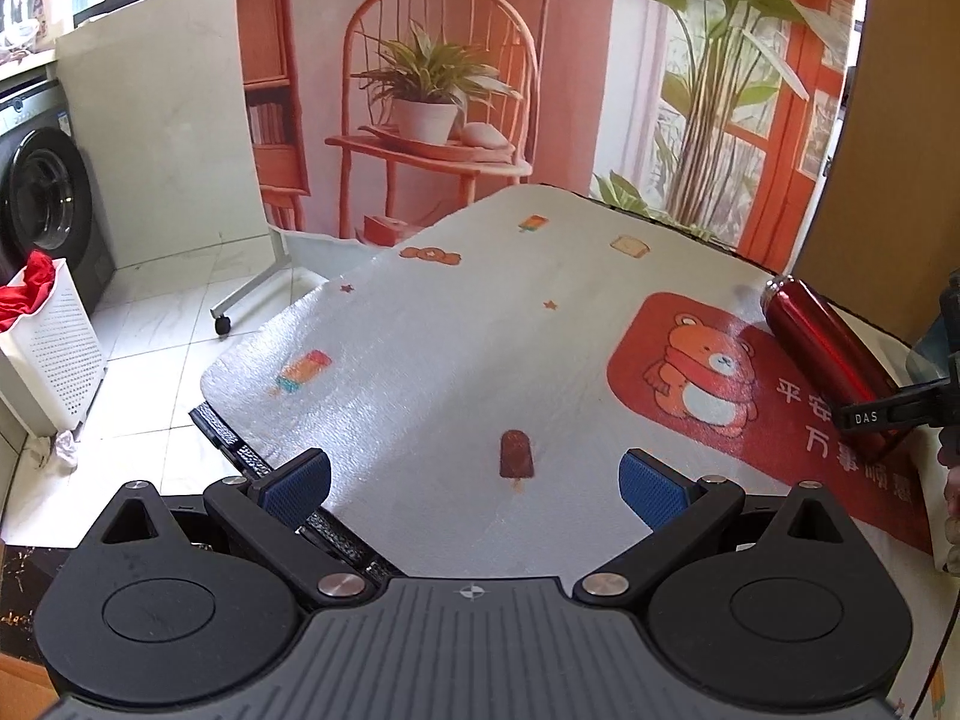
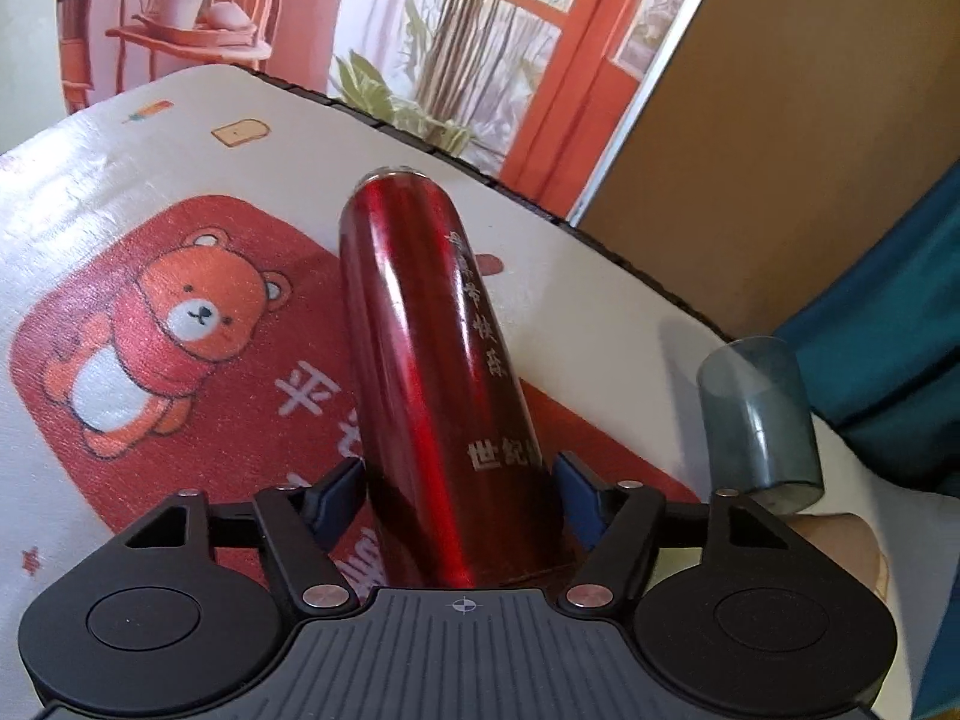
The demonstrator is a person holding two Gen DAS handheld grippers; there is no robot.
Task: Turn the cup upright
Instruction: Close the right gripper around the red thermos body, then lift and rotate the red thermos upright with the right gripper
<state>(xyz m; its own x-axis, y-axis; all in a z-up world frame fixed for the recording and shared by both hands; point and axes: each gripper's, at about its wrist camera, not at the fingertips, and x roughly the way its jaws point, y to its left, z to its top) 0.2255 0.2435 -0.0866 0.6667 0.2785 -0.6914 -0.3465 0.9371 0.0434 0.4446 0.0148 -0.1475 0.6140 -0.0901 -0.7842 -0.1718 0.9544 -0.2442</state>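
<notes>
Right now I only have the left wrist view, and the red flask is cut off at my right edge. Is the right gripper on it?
Observer: Yes. The right gripper has one blue-padded finger on each side of the red flask, near its closer end. Both look in contact.
Operator: Is it upright yet?
Observer: No. It lies lengthwise on the bear mat, white lettering facing up.
Operator: Anything close beside it?
Observer: A smoky translucent cup stands to its right, near the table edge.
</notes>
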